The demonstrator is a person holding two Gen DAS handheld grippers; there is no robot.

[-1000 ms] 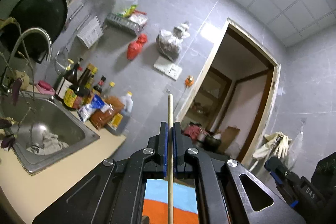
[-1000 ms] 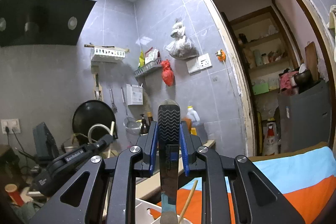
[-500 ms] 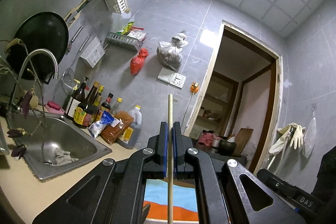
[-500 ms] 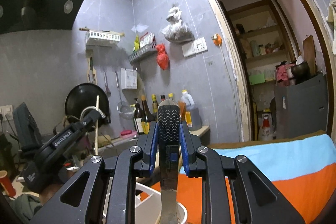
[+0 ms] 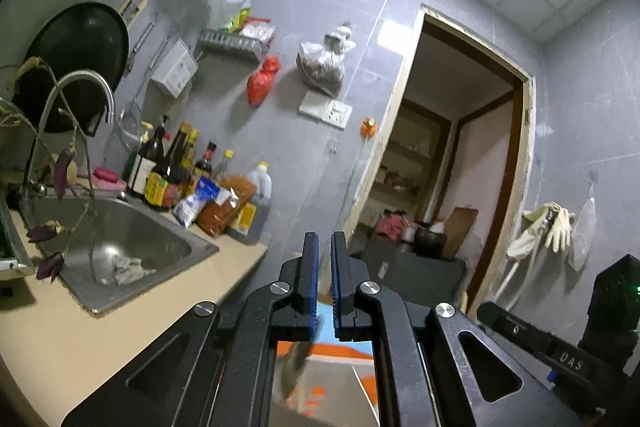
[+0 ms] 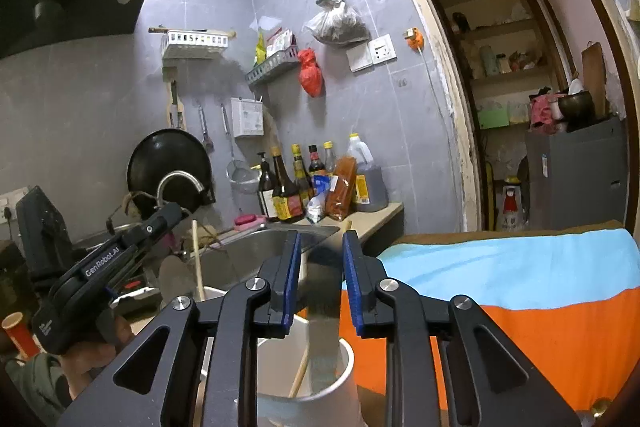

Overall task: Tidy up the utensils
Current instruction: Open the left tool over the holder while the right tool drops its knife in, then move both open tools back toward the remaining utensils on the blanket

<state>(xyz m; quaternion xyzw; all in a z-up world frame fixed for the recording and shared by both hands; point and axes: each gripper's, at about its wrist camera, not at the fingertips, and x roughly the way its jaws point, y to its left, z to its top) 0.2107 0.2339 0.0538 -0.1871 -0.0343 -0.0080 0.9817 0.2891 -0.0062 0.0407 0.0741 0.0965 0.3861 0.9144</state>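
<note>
**Both grippers parting above the utensil holder**

Right gripper (image 6: 319, 267): the jaws are opening. The blue pads stand clear on either side of a flat metal utensil (image 6: 323, 323), blurred in the right wrist view, which stands upright between them with its lower end inside the white cup (image 6: 348, 367). No pad presses on it. A wooden chopstick (image 6: 299, 373) leans inside the same cup. The cup stands directly below the jaws, at the edge of a cloth (image 6: 520, 291) banded light blue above and orange below.

Left gripper (image 5: 324, 283): the jaws are opening, with a narrow gap between the blue pads and nothing gripped there. Below the fingers, in the left wrist view, a blurred grey shape (image 5: 294, 367) hangs over the orange of the cloth; what it is cannot be told. In the right wrist view the same gripper appears at the left, borne by a hand (image 6: 86, 359), with a second chopstick (image 6: 197, 259) standing upright just beside its tip over a white compartment next to the cup.

Surroundings: a steel sink (image 5: 128, 247) set in a beige counter (image 5: 60, 339), a curved tap (image 5: 80, 95), a row of sauce bottles (image 5: 168, 171) against the grey tiled wall, a black wok (image 5: 76, 55) hung above, and an open doorway (image 5: 452, 167) to the right.
</note>
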